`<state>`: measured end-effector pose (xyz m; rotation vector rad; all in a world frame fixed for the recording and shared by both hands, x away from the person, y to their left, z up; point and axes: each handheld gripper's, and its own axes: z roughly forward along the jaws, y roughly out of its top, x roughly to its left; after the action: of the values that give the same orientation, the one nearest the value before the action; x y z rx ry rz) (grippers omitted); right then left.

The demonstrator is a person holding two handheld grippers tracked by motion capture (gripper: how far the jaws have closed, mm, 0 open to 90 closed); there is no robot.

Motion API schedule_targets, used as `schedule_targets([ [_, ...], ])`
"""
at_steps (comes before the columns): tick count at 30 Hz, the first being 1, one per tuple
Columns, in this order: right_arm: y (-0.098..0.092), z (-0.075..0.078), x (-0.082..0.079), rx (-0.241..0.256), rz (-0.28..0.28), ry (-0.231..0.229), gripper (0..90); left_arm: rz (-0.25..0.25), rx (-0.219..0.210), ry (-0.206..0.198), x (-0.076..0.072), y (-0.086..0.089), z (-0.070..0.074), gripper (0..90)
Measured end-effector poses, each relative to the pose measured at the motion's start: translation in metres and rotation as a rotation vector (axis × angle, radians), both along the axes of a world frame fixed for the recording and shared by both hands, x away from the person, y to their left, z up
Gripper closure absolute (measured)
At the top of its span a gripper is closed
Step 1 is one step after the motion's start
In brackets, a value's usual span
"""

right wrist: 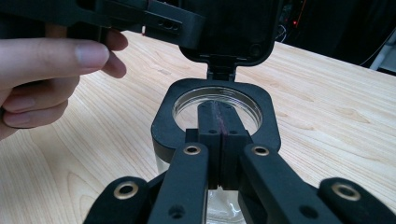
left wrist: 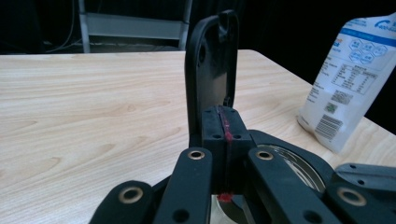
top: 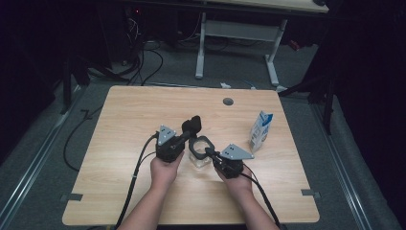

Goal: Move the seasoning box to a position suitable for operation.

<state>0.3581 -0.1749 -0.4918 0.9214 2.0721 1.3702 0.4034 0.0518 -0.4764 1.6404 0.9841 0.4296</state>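
High view first: I see a clear glass jar with a black square-rimmed collar and hinged black lid (top: 198, 152) standing at the middle of the light wooden table (top: 124, 124), between my two tools. My left gripper (top: 191, 128) is clamped on the raised lid, which stands upright on its hinge. My right gripper (top: 207, 150) is closed on the near edge of the collar, jaws pressed together. A white-and-blue carton (top: 261, 130) stands well apart at the right.

Surface (top: 119, 143): pale wood-grain laminate, matt. Jar (right wrist: 217, 105): clear glass, glossy; hinged lid (top: 191, 125) matt black plastic. Carton (top: 261, 130): printed paper, smooth.
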Motion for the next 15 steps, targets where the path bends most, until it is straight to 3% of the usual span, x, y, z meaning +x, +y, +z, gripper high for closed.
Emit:
schedule_targets([
  [4, -0.001, 0.002, -0.001, -0.005, 0.000, -0.015, 89.6, -0.028, 0.017, -0.025, -0.008, 0.000, 0.003, 89.4],
  [9, -0.012, 0.010, -0.004, 0.028, -0.022, -0.034, 88.8, -0.052, 0.073, -0.041, -0.020, 0.008, 0.001, 86.8],
  [15, -0.029, 0.004, 0.000, 0.025, -0.076, -0.007, 86.5, -0.075, 0.193, -0.014, -0.037, 0.030, -0.016, 81.0],
])
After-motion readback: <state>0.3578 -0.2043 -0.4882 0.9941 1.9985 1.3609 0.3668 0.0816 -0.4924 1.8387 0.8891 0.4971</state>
